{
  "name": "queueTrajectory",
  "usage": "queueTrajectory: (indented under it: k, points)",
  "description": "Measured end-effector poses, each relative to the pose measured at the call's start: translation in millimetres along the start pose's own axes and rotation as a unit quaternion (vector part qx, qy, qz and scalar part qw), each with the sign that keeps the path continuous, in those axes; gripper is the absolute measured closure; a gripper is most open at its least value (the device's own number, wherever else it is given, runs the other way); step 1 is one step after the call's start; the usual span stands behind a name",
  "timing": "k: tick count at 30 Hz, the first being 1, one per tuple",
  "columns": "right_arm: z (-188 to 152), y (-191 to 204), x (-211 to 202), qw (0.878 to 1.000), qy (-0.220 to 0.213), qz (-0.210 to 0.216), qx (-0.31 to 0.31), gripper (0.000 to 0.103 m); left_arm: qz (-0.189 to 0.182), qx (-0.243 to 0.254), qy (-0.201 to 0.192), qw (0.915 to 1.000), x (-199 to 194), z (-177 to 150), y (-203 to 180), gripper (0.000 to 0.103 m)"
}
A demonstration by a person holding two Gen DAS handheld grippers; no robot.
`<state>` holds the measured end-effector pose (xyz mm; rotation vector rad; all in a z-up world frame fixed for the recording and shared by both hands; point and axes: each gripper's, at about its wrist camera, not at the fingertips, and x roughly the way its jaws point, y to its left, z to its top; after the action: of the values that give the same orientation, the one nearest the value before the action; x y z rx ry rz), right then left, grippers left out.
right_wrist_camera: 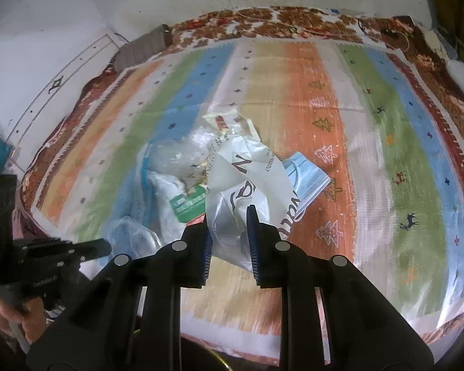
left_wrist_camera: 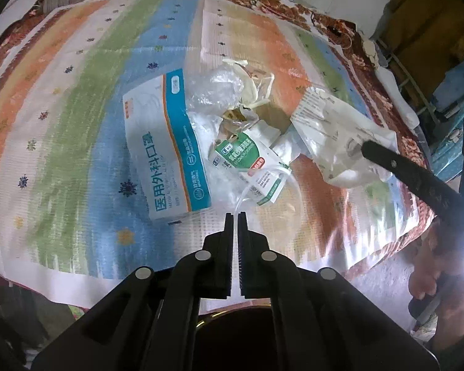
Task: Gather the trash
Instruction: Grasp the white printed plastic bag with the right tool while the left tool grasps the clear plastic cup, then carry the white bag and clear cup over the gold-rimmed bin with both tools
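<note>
Right wrist view: right gripper (right_wrist_camera: 229, 232) pinches a crinkled white plastic bag (right_wrist_camera: 247, 182) — glossy, printed; left gripper (left_wrist_camera: 235, 216) closed, empty, above striped woven cloth (left_wrist_camera: 77, 123).

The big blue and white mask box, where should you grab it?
Grip the flat blue and white cardboard mask box across its near short end, coming from above on the bare left side. It lies flat on the striped cloth, and crumpled plastic crowds its right edge.

The striped cloth (right_wrist_camera: 294, 71) is woven and matt, a little rough. The white bag (right_wrist_camera: 247, 179) is thin crinkled plastic with soft shine. The mask box (left_wrist_camera: 167, 142) is smooth, slightly glossy cardboard. The right gripper (right_wrist_camera: 230, 225) is matt black plastic.
</note>
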<state>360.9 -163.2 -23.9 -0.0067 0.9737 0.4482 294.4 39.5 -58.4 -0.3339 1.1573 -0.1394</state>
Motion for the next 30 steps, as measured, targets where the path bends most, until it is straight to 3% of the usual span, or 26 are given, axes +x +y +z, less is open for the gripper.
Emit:
queueTrajectory:
  k: [14,22,27,30]
  points:
    - [-32,13,-34,1.0,0.001,0.005,0.002,0.084,0.003,-0.033,-0.002,0.9995,-11,-11,16,0.103]
    - [-35,8,-34,1.0,0.009,0.001,0.01,0.084,0.029,-0.034,0.025,0.9987,15,-13,5,0.103]
    - [-39,10,-32,1.0,0.02,0.001,0.004,0.084,0.053,-0.04,0.042,0.9969,34,-5,3,0.095]
    - [-44,13,-33,1.0,0.024,0.001,-0.001,0.084,0.088,-0.015,0.04,0.9952,42,-1,-1,0.079]
